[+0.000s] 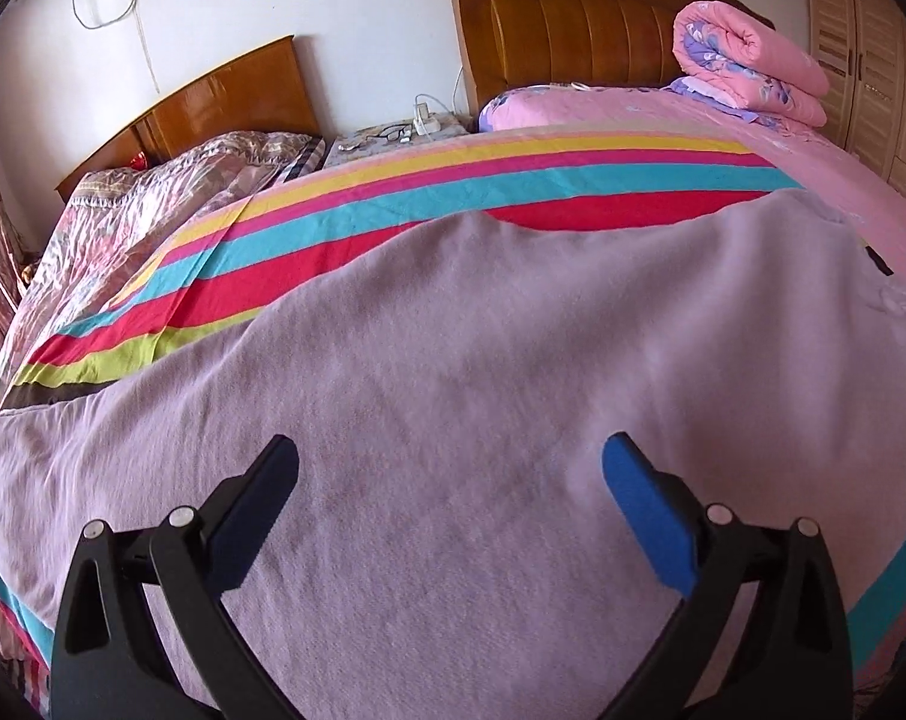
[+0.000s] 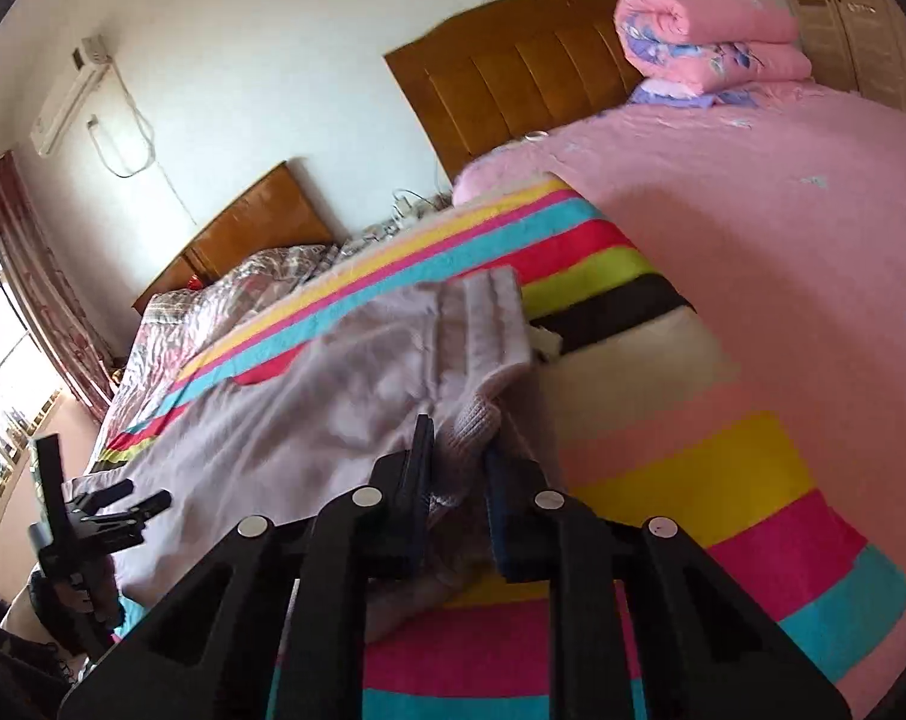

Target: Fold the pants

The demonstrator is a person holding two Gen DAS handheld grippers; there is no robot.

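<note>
The lilac pants (image 1: 453, 360) lie spread across the striped sheet (image 1: 513, 180) on the bed. My left gripper (image 1: 450, 468) is open and empty, just above the middle of the cloth. In the right wrist view the pants (image 2: 309, 408) stretch left, with the ribbed waistband (image 2: 495, 318) lifted near the fingers. My right gripper (image 2: 459, 450) is shut on a bunched fold of the pants near the waistband and holds it above the striped sheet (image 2: 663, 480). The left gripper (image 2: 117, 504) also shows at the far left edge of the pants.
A rolled pink quilt (image 1: 747, 60) sits at the head of the pink bed (image 2: 783, 210). A wooden headboard (image 1: 561, 30) stands behind. A second bed with a floral cover (image 1: 153, 204) is at the left, with a bedside table (image 1: 393, 132) between. Wardrobe (image 1: 867, 60) at the right.
</note>
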